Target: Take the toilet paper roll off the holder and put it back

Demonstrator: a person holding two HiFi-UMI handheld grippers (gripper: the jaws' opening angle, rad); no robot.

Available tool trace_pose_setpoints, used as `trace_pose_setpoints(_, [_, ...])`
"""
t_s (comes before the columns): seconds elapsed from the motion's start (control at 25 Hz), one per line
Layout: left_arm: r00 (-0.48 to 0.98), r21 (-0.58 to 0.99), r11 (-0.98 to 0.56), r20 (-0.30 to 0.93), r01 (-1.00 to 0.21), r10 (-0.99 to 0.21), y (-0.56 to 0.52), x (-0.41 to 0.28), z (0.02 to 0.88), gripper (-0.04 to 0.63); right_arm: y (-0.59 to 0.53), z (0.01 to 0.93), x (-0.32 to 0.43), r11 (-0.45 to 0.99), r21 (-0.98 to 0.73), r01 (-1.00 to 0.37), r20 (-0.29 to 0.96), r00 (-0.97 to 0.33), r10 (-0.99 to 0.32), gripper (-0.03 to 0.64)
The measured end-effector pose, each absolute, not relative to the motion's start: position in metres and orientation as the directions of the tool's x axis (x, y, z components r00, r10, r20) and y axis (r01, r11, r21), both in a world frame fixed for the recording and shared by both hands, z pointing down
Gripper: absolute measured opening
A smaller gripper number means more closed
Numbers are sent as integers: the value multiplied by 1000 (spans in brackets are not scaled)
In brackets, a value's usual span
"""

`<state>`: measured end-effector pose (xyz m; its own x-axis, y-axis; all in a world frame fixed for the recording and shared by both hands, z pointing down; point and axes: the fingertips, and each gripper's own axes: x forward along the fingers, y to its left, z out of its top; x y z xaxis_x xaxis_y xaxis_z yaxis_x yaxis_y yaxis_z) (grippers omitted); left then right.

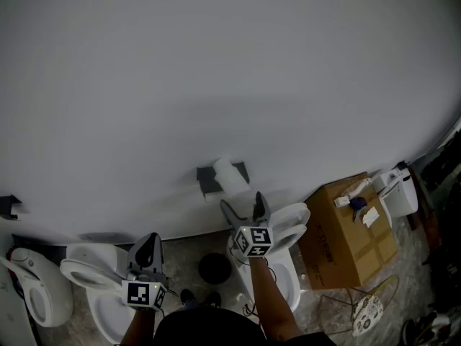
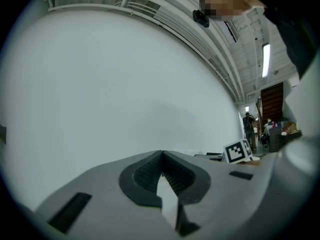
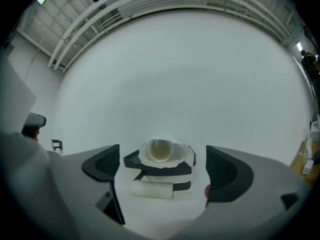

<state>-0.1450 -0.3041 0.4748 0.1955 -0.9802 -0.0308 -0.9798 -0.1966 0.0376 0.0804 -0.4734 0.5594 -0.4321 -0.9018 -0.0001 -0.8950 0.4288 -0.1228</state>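
A white toilet paper roll [image 1: 229, 176] [image 3: 161, 151] lies on top of a dark wall-mounted holder [image 1: 209, 181] [image 3: 157, 168], its core facing me in the right gripper view. A second white roll [image 3: 153, 188] hangs on the bar beneath the shelf. My right gripper [image 1: 243, 207] [image 3: 165, 173] is open just below and in front of the holder, with the rolls framed between its jaws but not touched. My left gripper [image 1: 148, 249] [image 2: 162, 174] is shut and empty, held low at the left, facing the bare wall.
White wall [image 1: 216, 71] fills most of the view. Toilets [image 1: 90, 280] [image 1: 288, 229] stand along its base, with a black round bin [image 1: 215, 267] between them. A cardboard box [image 1: 349, 233] sits to the right. A small dark bracket [image 1: 9, 206] is on the wall at far left.
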Motion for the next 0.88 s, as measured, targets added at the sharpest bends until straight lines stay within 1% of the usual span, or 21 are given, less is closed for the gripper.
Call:
trace_pose_setpoints(0.36, [194,43,-195,-26,-980,-981,-310,-148,476,3,-494,564,72,436,-109,-893,13,-440,-898,534])
trace_pose_setpoints(0.88, [179,51,-179,-15,-983,-984,-315,-153,480,3,-511,570,56,459,-53,-887,46,-462,-886,471])
